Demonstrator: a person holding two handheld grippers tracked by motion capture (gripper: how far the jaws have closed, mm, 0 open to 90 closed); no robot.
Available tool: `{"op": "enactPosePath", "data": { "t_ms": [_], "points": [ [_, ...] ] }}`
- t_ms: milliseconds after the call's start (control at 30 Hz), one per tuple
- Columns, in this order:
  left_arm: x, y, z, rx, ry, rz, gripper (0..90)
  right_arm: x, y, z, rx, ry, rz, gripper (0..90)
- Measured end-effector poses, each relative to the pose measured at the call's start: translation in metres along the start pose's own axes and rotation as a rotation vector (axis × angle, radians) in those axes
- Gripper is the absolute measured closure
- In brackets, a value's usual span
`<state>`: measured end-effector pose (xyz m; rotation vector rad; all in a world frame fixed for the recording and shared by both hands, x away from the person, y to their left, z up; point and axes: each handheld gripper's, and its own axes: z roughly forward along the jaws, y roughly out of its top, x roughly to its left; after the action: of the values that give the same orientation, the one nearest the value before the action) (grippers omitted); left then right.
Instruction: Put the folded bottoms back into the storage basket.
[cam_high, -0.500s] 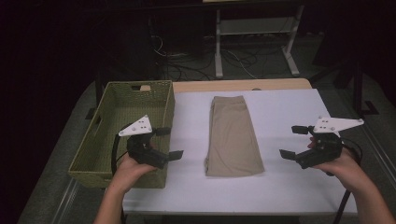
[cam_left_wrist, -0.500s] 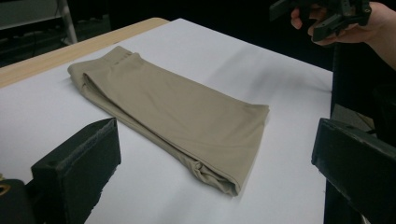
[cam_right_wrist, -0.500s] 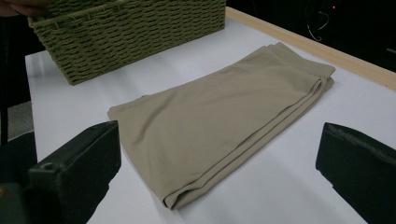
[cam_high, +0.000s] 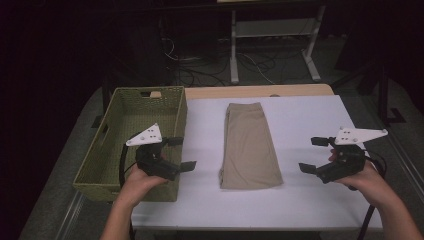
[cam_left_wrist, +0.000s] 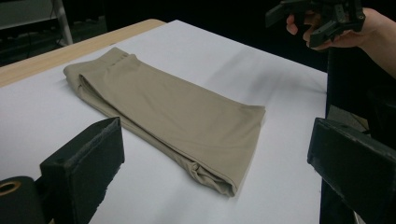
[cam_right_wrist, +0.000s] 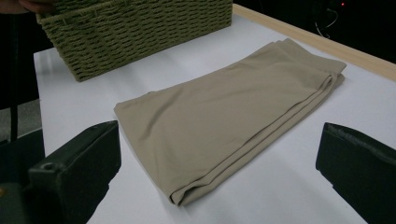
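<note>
A folded beige pair of shorts (cam_high: 249, 145) lies flat in the middle of the white table (cam_high: 310, 115), waistband toward the far side. My left gripper (cam_high: 181, 153) hovers to its left, over the near corner of a green woven basket (cam_high: 145, 91), jaws wide and empty. To the right of the shorts my right gripper (cam_high: 311, 155) is likewise open with nothing in it. In the left gripper view the shorts (cam_left_wrist: 173, 116) lie ahead of the open left gripper (cam_left_wrist: 215, 140). The right gripper view has the shorts (cam_right_wrist: 233, 116) in front of the open right gripper (cam_right_wrist: 219, 140).
The basket (cam_right_wrist: 140, 28) stands on the table's left side and looks empty inside. A wooden strip (cam_high: 260, 91) runs along the table's far edge. Behind it are metal table legs (cam_high: 234, 45) and cables on a dark floor. Bare white tabletop surrounds the shorts.
</note>
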<state>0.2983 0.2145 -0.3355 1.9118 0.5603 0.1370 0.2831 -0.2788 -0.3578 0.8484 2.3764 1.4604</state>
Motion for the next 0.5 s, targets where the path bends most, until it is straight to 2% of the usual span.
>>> {"op": "enactPosePath", "data": {
  "t_ms": [267,500],
  "points": [
    [0.0,0.0,0.0,0.007,0.011,-0.006,0.0,0.001,-0.003,0.005,-0.003,0.013,0.007,0.0],
    [0.0,0.0,0.0,0.002,0.004,-0.003,0.0,0.003,-0.003,0.016,0.024,0.028,-0.001,0.0]
  ]
}}
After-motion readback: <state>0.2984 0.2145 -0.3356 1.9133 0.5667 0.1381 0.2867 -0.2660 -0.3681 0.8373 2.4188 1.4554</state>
